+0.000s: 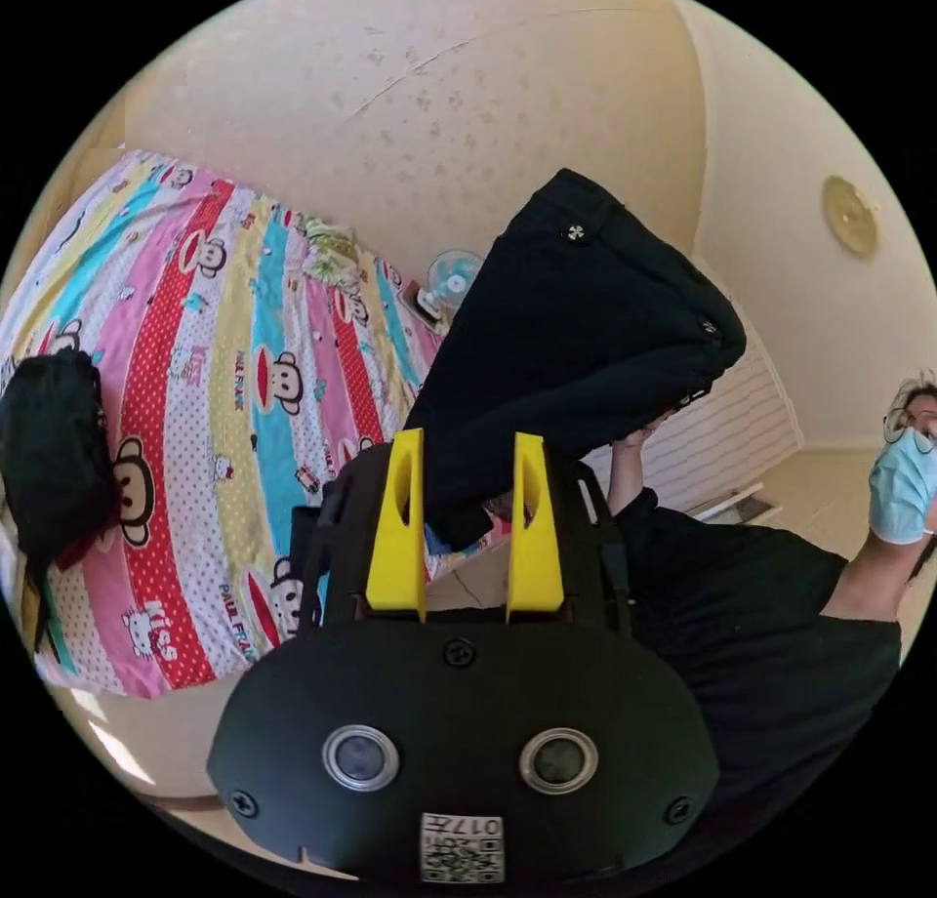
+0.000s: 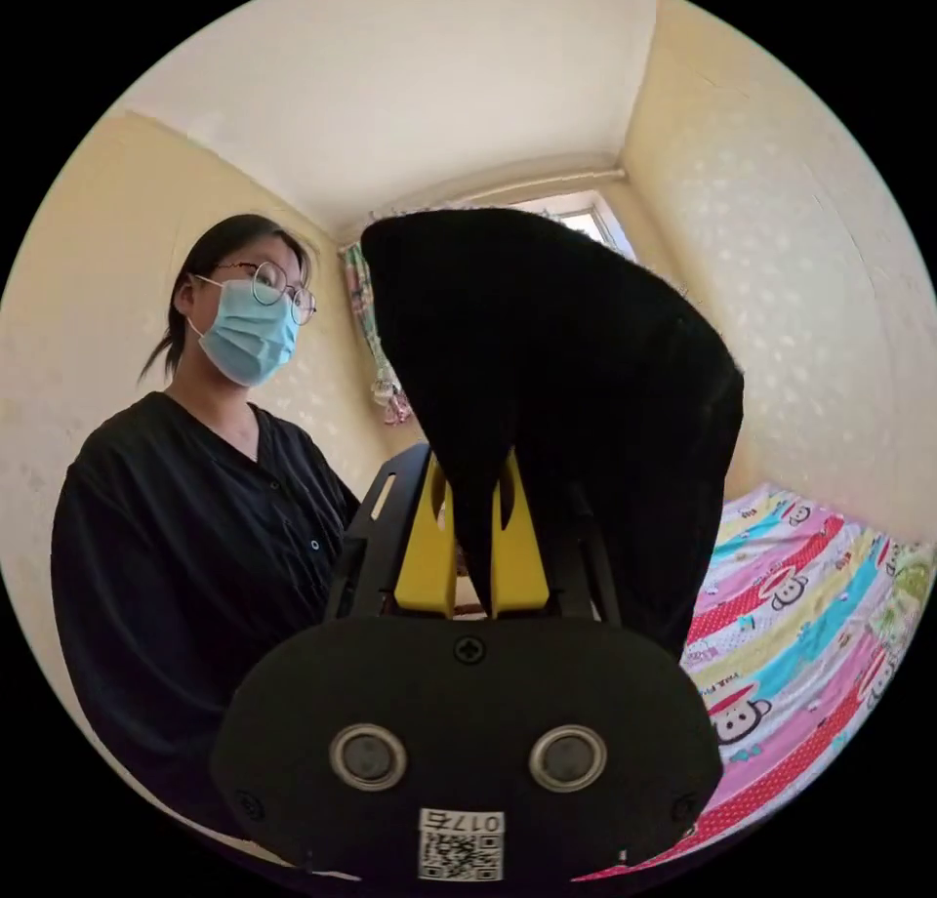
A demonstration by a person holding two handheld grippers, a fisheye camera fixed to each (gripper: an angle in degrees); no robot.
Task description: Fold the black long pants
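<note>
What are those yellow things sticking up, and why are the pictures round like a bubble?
The yellow things are the two jaws of a pinching tool, called a gripper. A person holds one in each hand. A tiny wide-eyed camera rides on each, and that makes the pictures round. One picture comes from the left gripper, one from the right gripper. Both pinch the black pants, lifted up in the air. Below lies a bed with a striped cartoon sheet, and a dark bundle rests on it.
</note>
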